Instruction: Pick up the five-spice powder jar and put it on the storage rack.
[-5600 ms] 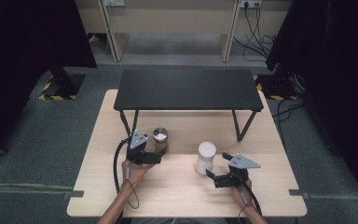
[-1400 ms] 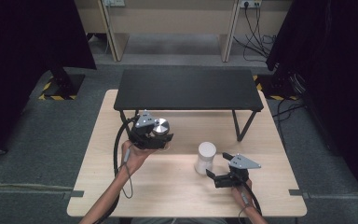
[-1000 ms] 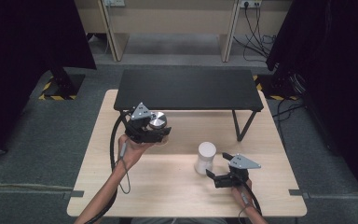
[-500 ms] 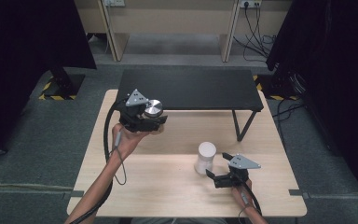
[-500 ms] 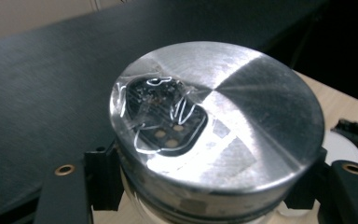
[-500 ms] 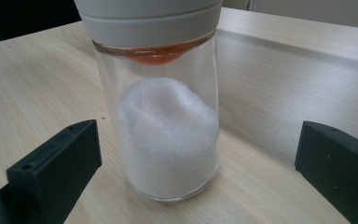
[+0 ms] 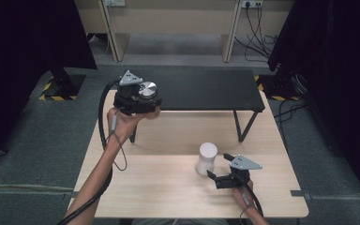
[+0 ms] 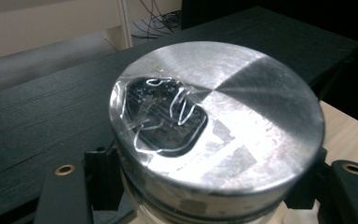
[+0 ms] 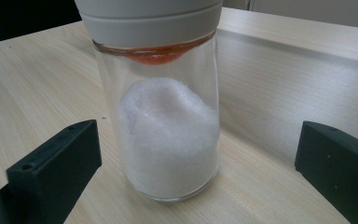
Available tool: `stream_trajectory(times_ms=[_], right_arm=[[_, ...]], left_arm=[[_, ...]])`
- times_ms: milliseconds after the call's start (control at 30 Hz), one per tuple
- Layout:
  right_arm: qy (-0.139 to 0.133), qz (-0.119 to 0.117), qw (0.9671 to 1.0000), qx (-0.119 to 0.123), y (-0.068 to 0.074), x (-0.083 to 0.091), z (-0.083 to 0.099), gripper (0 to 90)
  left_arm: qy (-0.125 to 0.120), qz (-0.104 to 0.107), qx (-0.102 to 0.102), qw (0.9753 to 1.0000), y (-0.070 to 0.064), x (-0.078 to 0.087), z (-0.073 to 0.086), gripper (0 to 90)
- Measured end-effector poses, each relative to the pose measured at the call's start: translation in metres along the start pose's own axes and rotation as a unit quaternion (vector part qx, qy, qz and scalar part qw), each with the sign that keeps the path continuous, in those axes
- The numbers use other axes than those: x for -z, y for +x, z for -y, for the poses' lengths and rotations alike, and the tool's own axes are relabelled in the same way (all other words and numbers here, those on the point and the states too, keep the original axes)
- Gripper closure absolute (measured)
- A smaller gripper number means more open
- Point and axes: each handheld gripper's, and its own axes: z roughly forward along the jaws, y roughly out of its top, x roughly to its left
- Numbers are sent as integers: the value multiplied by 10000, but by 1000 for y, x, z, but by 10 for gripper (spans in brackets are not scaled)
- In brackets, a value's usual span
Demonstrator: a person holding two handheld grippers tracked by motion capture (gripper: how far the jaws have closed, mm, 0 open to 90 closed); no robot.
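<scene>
the wooden tabletop (image 7: 168,187) carries a low black shelf (image 7: 206,89) standing on thin legs at its far side. the left gripper (image 7: 138,99) is lifted in the air at the left front edge of this shelf, and its jaws are closed on a jar with a shiny metal lid (image 7: 146,90). in the left gripper view the metal lid (image 8: 216,112) is wide and flat, with a dark oval patch under clear tape, and the jaws press the body just below the lid, one on each side.

i think this jar is stiff and a little heavy for its size, because the lid is metal and the body below looks like glass. the smooth wall can slip, so holding just under the lid rim is a good place: the rim stops it from sliding down. it should be set down softly on the shelf, because glass may crack.

the second jar, a glass jar with a white cap (image 7: 206,158), stands upright on the tabletop just beside the right gripper (image 7: 222,178). the jaws of that gripper are spread wide on both sides of the glass (image 9: 168,140) and do not touch it. the jar is about half full of white grains, so the weight sits low; the middle of the glass body is a good place to hold it.
</scene>
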Motion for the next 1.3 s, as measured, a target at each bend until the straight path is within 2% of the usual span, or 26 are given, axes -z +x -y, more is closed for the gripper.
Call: stream_trajectory(times_ms=[67, 267, 433, 700, 800, 967, 1067, 1300], right_arm=[[2, 1, 10000, -4, 0, 0, 0, 5], [1, -5, 10000, -8, 0, 0, 0, 5], [1, -6, 10000, -12, 0, 0, 0, 4], [-1, -15, 10000, -19, 0, 0, 0, 5], [3, -17, 10000, -18, -1, 0, 0, 5], [-2, -23, 10000, -34, -1, 0, 0, 5], [-3, -31, 10000, -36, -1, 0, 0, 5], [-2, -28, 10000, -26, -1, 0, 0, 5]], left_arm=[[31, -110, 95, 9999, 3, -5, -4, 308], [28, -295, 126, 9995, 4, -11, -8, 308], [6, -521, 281, 9982, 7, -19, -13, 308], [-1, -759, 325, 9966, 5, -28, -18, 308], [-31, -802, 395, 9960, 6, -33, -17, 308], [-58, -933, 644, 9935, 10, -40, -16, 308], [-11, -1044, 617, 9926, 9, -42, -18, 308], [-35, -1112, 495, 9926, 4, -44, -16, 307]])
